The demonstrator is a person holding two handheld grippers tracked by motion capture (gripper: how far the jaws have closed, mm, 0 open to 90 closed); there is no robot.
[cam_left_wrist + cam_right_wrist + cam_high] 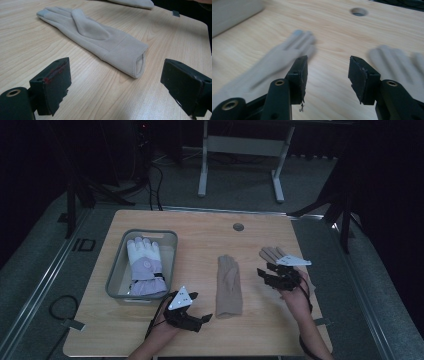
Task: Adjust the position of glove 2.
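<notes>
On the table's (200, 222) left side a grey bin (118, 265) holds a white-and-lilac glove (145, 266). Just right of it, near the front edge, the left gripper (199, 312) rests with its jaws spread and nothing between them, facing the cuff of the beige glove (229, 286) lying flat mid-table, bare wood around it. Farther right the right gripper (265, 273), released and empty, hovers over a second beige glove (272, 254), covering all but its fingers. The right gripper view blurs both beige gloves; the left gripper view shows the nearer cuff sharply (140, 63).
</notes>
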